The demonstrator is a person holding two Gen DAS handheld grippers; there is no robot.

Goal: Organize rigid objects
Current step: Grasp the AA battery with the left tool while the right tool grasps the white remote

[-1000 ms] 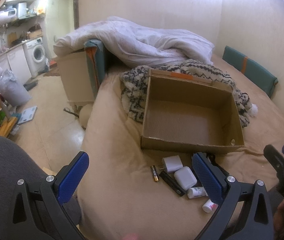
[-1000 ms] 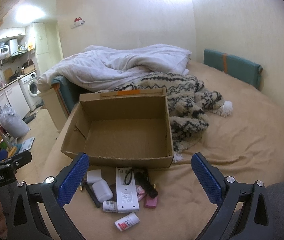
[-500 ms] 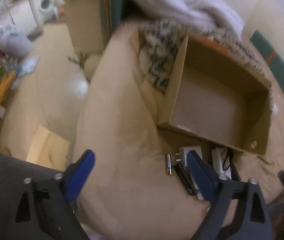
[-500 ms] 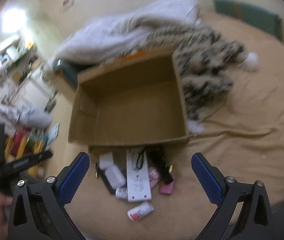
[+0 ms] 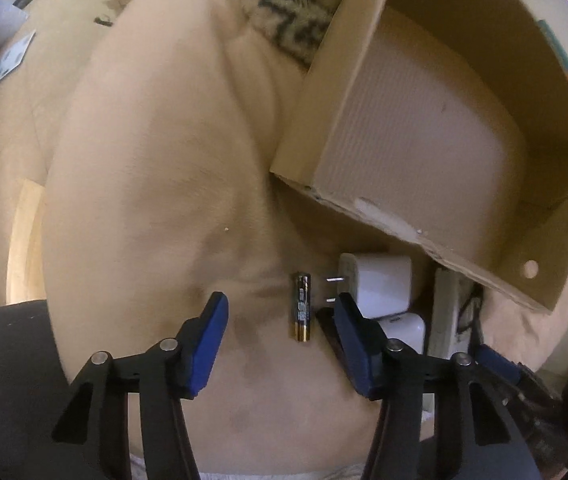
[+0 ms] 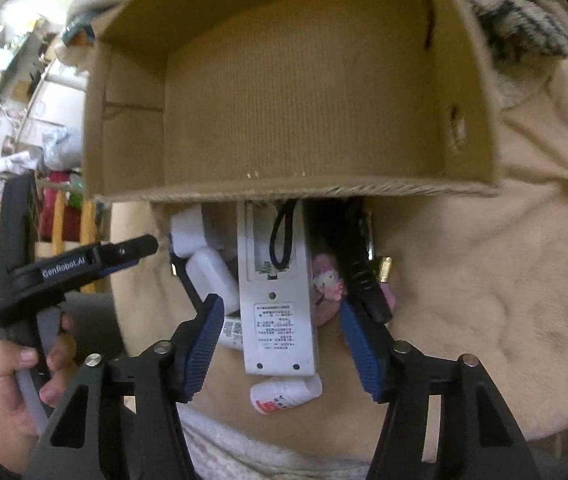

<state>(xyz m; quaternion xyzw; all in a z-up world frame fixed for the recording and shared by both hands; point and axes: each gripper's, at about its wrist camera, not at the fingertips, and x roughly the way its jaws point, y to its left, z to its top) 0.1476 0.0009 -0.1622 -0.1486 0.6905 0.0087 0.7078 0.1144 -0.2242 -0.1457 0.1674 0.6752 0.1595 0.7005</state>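
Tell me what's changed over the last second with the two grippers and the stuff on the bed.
Both grippers dropped toward the pile and tipped downward, their jaws closing partway. The left gripper now brackets the battery; the right gripper straddles the white power strip. Neither presses on anything yet. The cardboard box is still empty, and the charger and small bottle lie where they were.

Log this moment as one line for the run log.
stage: reaching | left gripper: jaws just closing, astride black-and-gold battery, not gripping | right gripper: jaws just closing, astride white power strip | brown cardboard box: empty
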